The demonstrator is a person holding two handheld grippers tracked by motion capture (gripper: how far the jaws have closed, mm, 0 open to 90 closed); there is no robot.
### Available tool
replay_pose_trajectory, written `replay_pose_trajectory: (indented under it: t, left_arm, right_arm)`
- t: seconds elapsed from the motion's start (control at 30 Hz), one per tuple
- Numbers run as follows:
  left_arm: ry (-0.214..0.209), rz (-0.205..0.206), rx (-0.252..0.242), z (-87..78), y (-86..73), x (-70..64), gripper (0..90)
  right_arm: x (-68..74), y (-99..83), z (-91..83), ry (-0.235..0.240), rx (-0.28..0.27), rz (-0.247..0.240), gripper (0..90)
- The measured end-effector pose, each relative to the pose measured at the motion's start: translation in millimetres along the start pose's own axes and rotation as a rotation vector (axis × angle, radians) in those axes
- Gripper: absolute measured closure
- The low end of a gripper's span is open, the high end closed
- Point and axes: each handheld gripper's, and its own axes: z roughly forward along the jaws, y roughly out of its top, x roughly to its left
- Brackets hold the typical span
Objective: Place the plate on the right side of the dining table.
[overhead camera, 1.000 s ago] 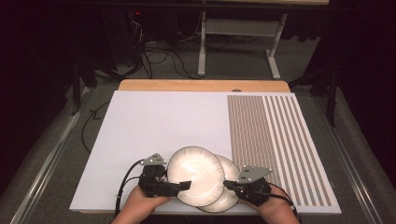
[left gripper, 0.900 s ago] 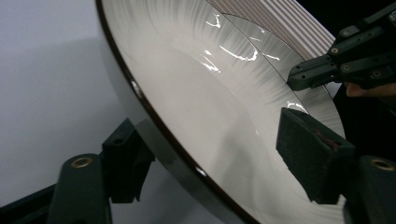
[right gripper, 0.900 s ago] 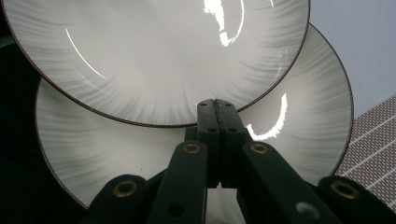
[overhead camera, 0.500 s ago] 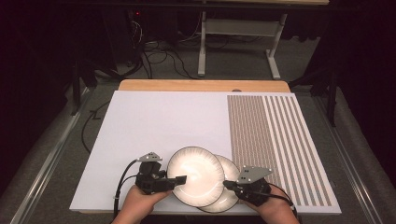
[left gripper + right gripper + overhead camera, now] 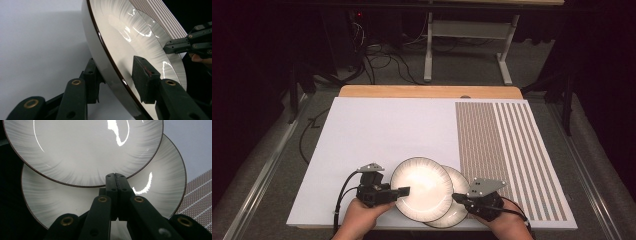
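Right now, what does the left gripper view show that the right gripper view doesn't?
The left gripper view alone shows the left gripper shut on the upper plate, one of its fingers on the plate's face, with the right gripper beyond. The right gripper view alone shows the right gripper's own fingers pressed together over the lower plate. Both show the two overlapping plates, the white mat and its striped part.

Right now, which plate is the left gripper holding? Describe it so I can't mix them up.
Go to the near edge of the white mat. Two matching ribbed plates overlap there; the upper plate, further left, has its rim in the left gripper. It partly covers the lower plate.
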Motion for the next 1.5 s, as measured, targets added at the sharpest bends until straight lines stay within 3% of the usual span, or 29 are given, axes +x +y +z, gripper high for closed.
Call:
replay_pose_trajectory:
  t: [0.43,0.5,0.77,1.03,1.3,1.5]
  left_arm:
    - [-0.028,-0.016,-0.027,-3.2,0.0,1.5,64.6]
    - [-0.045,-0.034,-0.040,-3.8,-0.5,3.0,65.8]
    - [-0.076,-0.059,-0.053,-4.8,-1.5,6.6,68.5]
    - [-0.084,-0.073,-0.066,-6.5,-1.5,8.1,69.9]
    - [-0.093,-0.077,-0.095,-9.8,-0.8,8.3,72.4]
    - [-0.081,-0.071,-0.160,-14.5,0.9,8.4,74.9]
  right_arm:
    - [1.2,-0.5,-3.4,-0.011,-0.017,-0.006,90.0]
    - [0.8,-0.4,-4.8,-0.012,-0.017,-0.001,90.0]
    - [-3.6,-1.2,-16.0,-0.030,-0.078,0.031,89.3]
    - [-14.5,-5.4,-28.3,-0.085,-0.122,0.092,81.4]
    - [-24.9,-10.6,-39.3,-0.175,-0.154,0.132,66.1]
    - [-32.3,-15.2,-49.3,-0.224,-0.195,0.169,55.2]
